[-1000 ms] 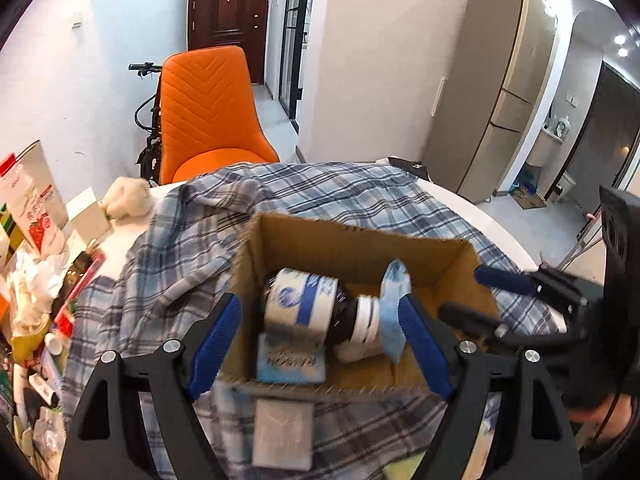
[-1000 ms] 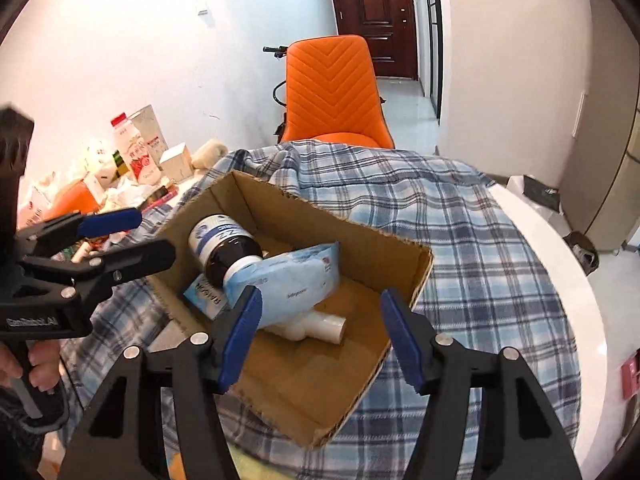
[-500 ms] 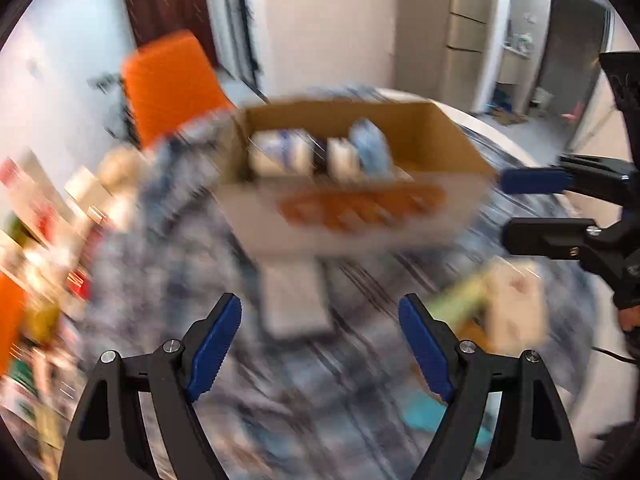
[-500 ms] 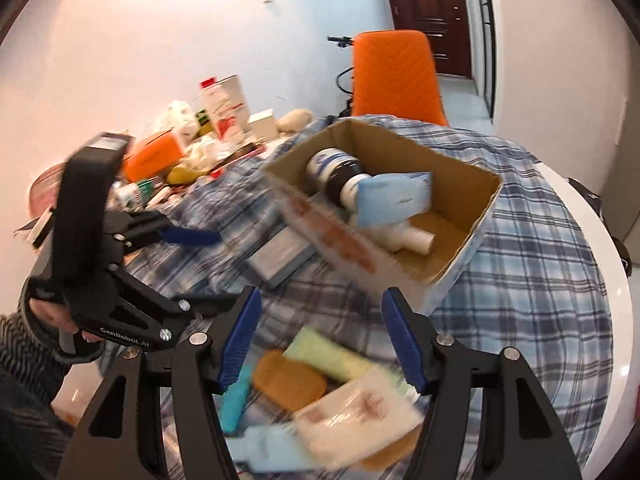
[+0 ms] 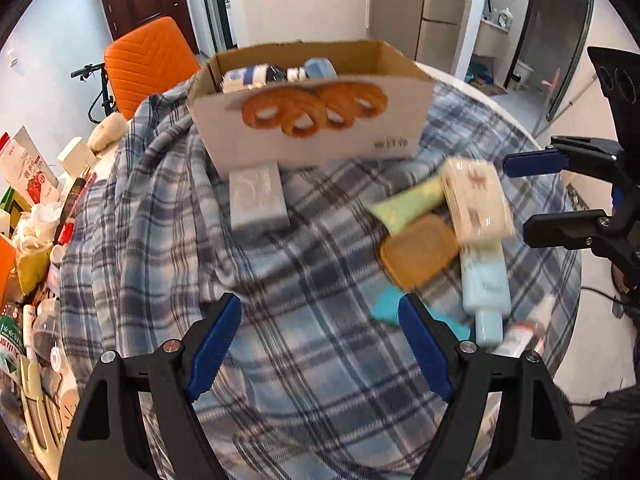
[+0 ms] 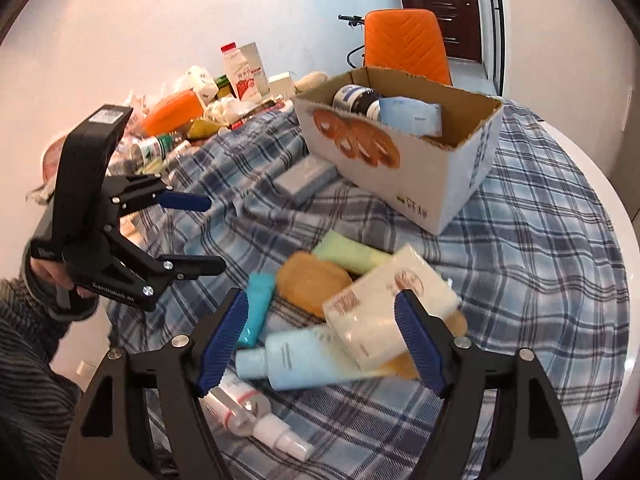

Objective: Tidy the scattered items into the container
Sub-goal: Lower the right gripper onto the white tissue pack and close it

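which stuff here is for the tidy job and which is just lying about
For the job: cardboard box, tissue pack, green tube, blue tube, grey packet.

Lying about: orange chair, milk carton, clutter by the wall.

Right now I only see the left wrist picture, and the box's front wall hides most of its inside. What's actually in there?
Observer: In the right wrist view, a dark bottle with a blue and white label lies at one end of the cardboard box, with a pale blue pouch against it.
Operator: And those other tongs at my right edge, are they holding anything?
Observer: No. The right tongs are opening with nothing pressed between them. A cream packet and a pale blue tube lie just ahead.
Operator: Anything loose that I'm missing?
Observer: A small white spray bottle lies on the plaid cloth, nearest that camera.
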Available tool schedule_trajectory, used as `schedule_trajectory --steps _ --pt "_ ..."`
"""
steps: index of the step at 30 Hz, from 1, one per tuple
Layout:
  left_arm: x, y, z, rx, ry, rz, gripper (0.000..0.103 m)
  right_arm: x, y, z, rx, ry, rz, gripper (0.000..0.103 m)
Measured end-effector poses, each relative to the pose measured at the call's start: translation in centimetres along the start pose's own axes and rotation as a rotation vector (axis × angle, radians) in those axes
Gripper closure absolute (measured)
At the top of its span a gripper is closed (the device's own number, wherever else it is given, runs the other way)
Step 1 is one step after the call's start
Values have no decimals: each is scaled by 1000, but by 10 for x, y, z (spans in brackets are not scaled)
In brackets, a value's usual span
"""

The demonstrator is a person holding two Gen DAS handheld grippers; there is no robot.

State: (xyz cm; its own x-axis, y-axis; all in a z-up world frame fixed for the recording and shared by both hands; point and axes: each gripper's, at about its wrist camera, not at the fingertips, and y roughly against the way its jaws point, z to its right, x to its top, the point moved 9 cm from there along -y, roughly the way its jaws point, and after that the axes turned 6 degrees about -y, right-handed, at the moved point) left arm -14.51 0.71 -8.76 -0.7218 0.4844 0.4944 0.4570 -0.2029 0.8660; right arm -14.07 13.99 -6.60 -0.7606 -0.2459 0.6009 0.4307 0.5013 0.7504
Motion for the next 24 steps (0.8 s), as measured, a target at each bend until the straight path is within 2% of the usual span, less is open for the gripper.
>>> schedule_trajectory --steps 7,9,13,20,24 --pt "-8 -13 12 -9 -17 -36 20 -2 7 8 -115 85 46 28" --pt "-6 -15 17 -10 -26 -40 20 -2 6 11 -142 108 48 19" --pt "6 -19 24 -18 -39 -25 20 -3 -1 20 -193 159 38 17" --pt "46 -36 40 -42 -60 -2 20 -8 -15 27 -183 193 7 17" --pt "62 -48 53 -106 -61 -20 20 -11 -22 30 -182 222 4 17"
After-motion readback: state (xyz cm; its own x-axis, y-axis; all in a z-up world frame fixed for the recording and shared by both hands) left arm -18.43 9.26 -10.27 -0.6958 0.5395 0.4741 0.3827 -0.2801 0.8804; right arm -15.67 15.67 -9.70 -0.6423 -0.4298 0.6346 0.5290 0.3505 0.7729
